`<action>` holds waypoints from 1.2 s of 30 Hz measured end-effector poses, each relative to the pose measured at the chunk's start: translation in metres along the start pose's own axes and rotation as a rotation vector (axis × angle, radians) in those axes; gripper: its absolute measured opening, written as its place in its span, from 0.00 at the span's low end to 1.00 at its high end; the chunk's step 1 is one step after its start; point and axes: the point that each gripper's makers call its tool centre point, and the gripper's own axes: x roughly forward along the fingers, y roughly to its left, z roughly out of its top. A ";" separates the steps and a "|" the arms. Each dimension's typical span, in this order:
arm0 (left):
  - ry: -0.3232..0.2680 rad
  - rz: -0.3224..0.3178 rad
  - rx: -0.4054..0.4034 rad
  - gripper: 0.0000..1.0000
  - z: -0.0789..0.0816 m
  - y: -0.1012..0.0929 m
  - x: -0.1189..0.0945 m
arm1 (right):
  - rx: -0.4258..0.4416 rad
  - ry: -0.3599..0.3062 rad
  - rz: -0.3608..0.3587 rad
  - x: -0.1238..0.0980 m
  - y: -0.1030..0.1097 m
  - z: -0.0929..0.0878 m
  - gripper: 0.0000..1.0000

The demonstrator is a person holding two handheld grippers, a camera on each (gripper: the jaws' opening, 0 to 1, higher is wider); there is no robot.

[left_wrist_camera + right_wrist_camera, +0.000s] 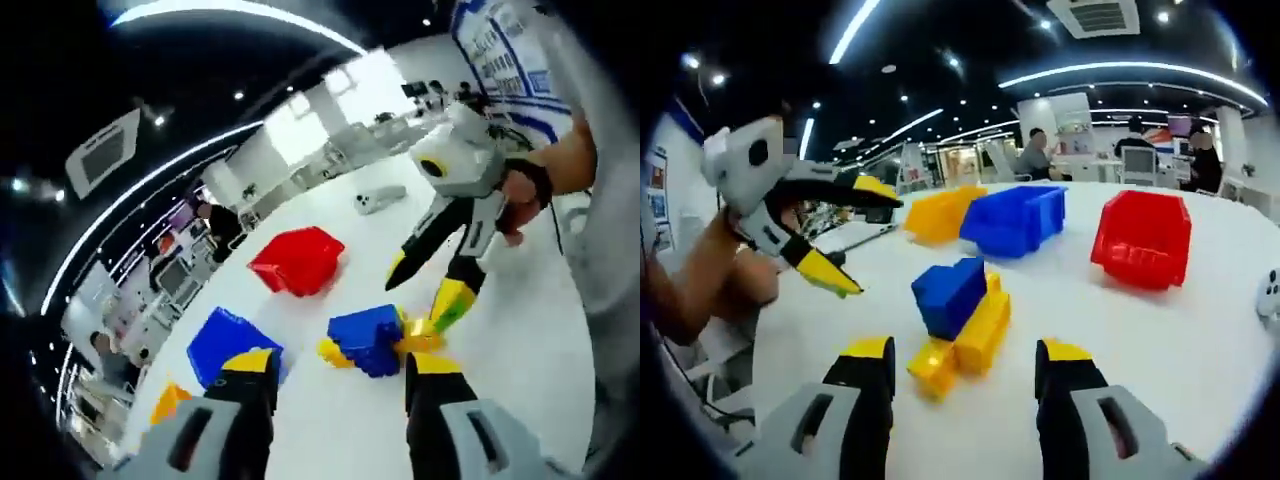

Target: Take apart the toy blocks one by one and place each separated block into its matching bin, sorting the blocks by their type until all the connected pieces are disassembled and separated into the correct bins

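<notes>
Both tools [340, 372] [966, 362] wide open, empty, near blocks [958, 318].

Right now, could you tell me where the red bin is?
In the right gripper view the red bin sits on the white table, right of the blue bin and beyond the joined blocks.

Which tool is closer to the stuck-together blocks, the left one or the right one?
Right, probably. The right tool hangs open just above the joined blocks, one tip almost touching the yellow block. The left tool, also open, hovers off to the side with bare table between.
</notes>
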 end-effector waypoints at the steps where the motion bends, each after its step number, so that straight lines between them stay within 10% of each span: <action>1: 0.013 -0.018 0.070 0.53 0.004 -0.003 0.003 | 0.003 0.002 0.002 0.002 0.003 -0.001 0.55; 7: 0.109 -0.099 0.353 0.52 0.017 -0.017 0.022 | -0.107 0.058 -0.101 0.007 0.010 -0.019 0.43; 12: 0.113 -0.134 0.423 0.50 0.022 -0.021 0.028 | -0.139 0.026 -0.189 -0.010 0.000 -0.013 0.32; 27: 0.170 -0.286 0.539 0.36 0.019 -0.034 0.042 | -0.229 0.026 0.024 0.003 0.010 -0.003 0.18; 36: 0.226 -0.543 0.462 0.26 0.014 -0.066 0.048 | -0.261 0.035 0.147 -0.008 0.015 -0.013 0.18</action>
